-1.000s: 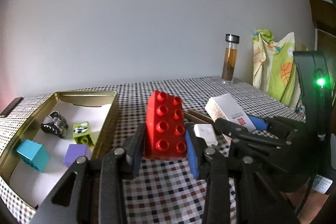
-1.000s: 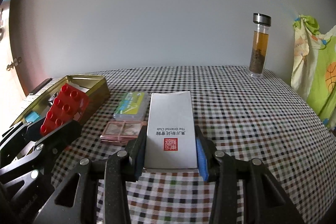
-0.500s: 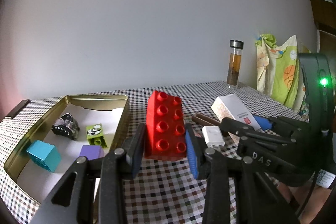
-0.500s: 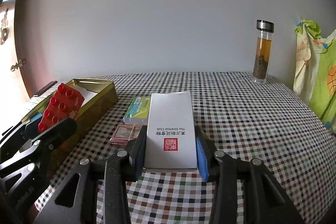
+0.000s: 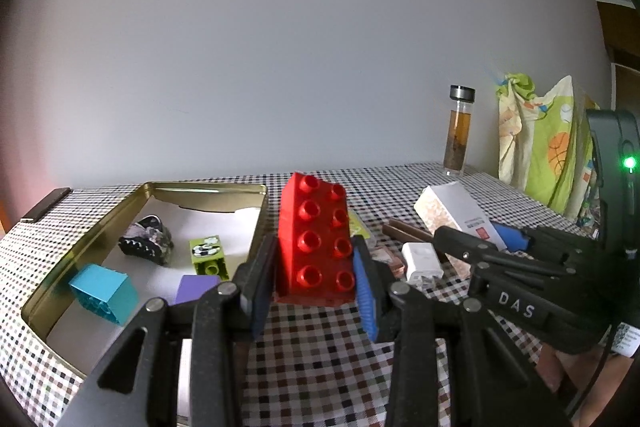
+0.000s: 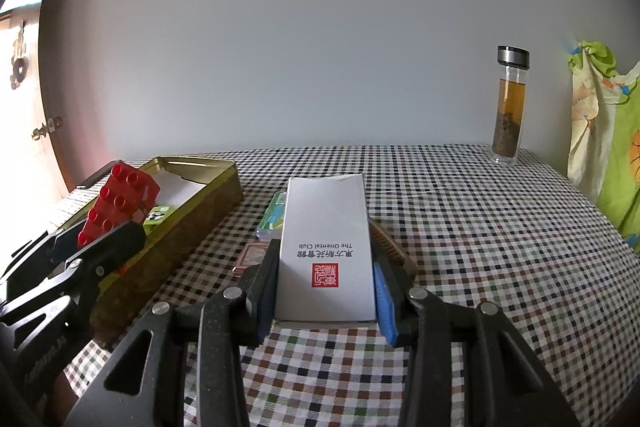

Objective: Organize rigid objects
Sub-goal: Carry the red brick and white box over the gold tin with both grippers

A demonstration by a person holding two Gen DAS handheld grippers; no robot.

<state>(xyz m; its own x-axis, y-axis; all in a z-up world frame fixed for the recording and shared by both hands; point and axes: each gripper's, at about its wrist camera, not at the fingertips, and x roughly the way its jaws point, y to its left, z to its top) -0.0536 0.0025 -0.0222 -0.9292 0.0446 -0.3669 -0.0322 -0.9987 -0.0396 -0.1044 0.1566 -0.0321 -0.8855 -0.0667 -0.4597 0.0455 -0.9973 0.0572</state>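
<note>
- The left tool (image 5: pixel 314 287) is clamped on the red brick (image 5: pixel 316 243), held clear of the desk (image 5: pixel 320 355) with its long axis running up and away from the pads and its studs toward the camera.
- The tin (image 5: pixel 160 187) lies to the left of the brick and a little beyond it, open side up; as I judge it, the brick must travel left over the near wall.
- The left tool is the nearer to the tin; the right tool (image 6: pixel 326 291) is further right, gripping the white box (image 6: pixel 326 247) lengthwise.
- The brick is glossy red, two studs wide and four long, hard-edged.
- In the tin lie a teal block (image 5: pixel 102 293), a purple block (image 5: pixel 196 287), a green block (image 5: pixel 208 253) and a dark clip (image 5: pixel 146 239); bare lining shows toward its far end.
</note>
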